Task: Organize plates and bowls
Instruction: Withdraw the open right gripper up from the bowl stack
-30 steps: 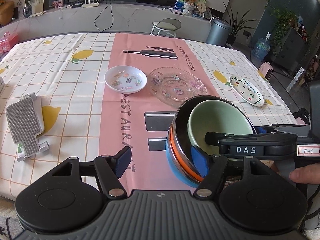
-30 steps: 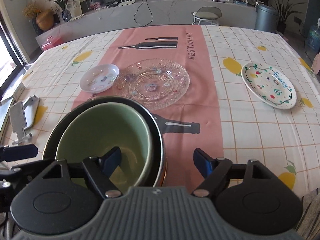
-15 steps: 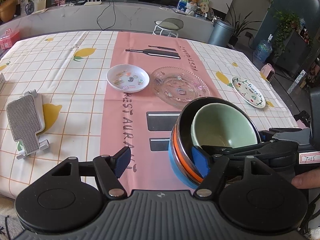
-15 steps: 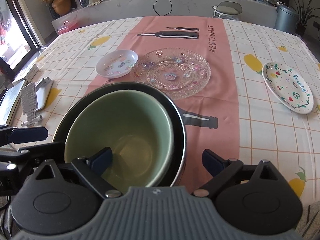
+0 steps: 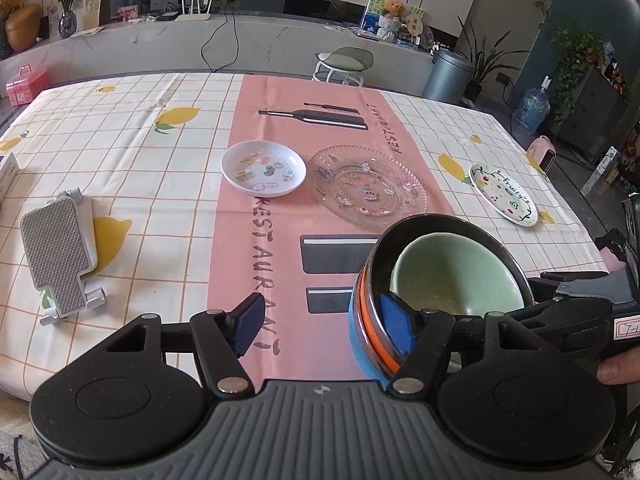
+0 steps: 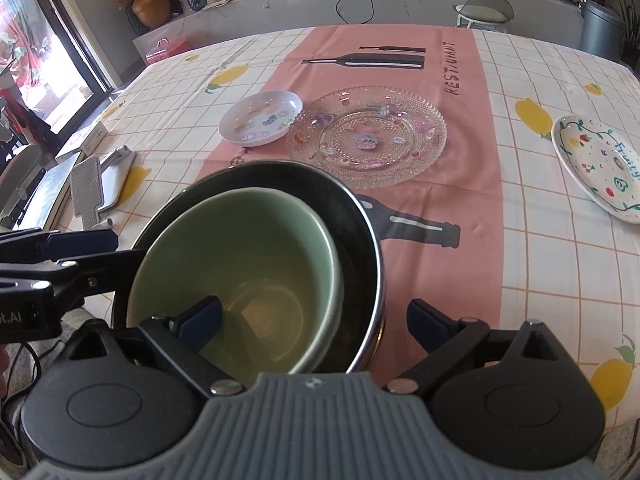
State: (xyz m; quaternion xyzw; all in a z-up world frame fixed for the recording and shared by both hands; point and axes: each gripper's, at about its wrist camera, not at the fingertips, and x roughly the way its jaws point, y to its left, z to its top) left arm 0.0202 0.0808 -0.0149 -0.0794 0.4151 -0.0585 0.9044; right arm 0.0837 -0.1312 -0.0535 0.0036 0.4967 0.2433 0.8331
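Since before, our right gripper has just opened wide astride the near rims of the nested bowls, while our left gripper, closing slightly, stays open beside them.

Daylight is flooding in from the window at the left of the right wrist view, blowing out to white there and keeping both pictures bright and mostly sharp. The fisheye lenses are bowing the desk edges, and soft shadows are sitting inside the green bowl.
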